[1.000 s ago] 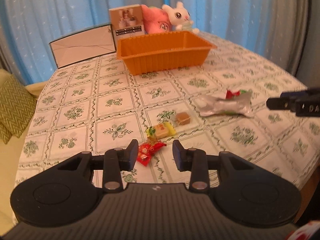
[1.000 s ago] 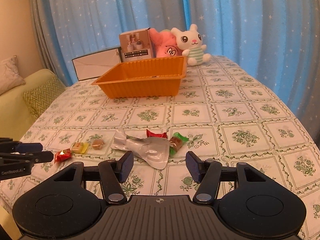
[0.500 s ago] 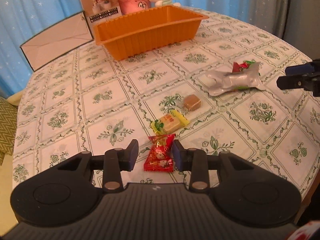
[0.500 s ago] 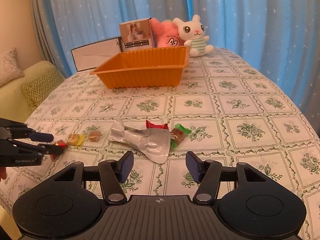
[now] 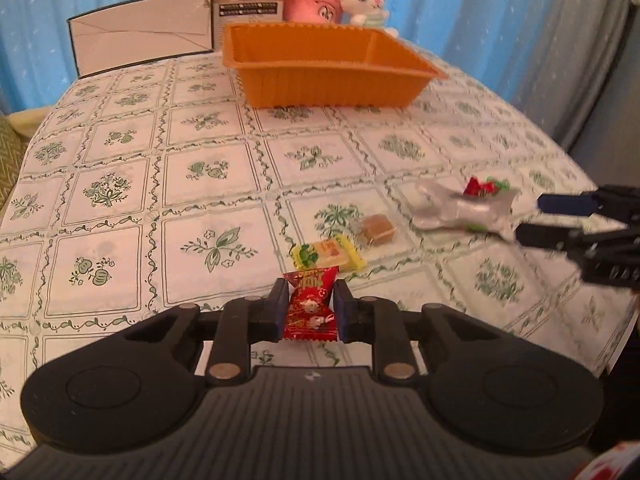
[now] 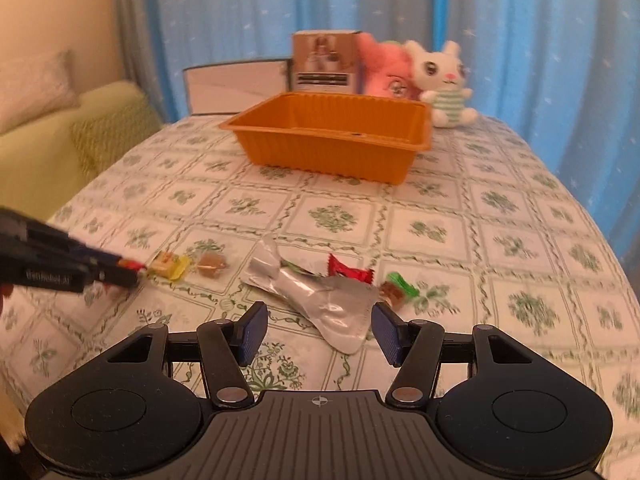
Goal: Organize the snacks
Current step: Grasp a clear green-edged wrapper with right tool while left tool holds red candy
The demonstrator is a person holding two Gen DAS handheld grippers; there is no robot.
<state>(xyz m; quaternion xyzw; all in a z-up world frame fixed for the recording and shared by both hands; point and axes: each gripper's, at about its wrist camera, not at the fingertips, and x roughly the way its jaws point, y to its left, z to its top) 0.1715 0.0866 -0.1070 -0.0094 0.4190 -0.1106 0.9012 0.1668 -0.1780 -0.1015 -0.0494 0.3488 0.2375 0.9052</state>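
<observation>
Left gripper (image 5: pixel 309 307) jaws just closed, pads pinching red candy packet (image 5: pixel 309 312) on tablecloth (image 5: pixel 120 200), well in front of orange tray (image 5: pixel 332 68). Yellow candy (image 5: pixel 329 254), brown caramel (image 5: pixel 378 229) just beyond packet, toward tray. Right gripper (image 6: pixel 318 330) half open, holding nothing, over silver wrapper (image 6: pixel 320 296).

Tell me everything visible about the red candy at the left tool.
The red candy is a small flat pillow pack in glossy red wrapper, printed with gold lettering and small white figures, with crimped ends. It lies lengthwise between the left tool, whose jaws have just closed onto its sides. Its far end nearly meets the yellow candy. Whether it still rests on the tablecloth cannot be told.
</observation>
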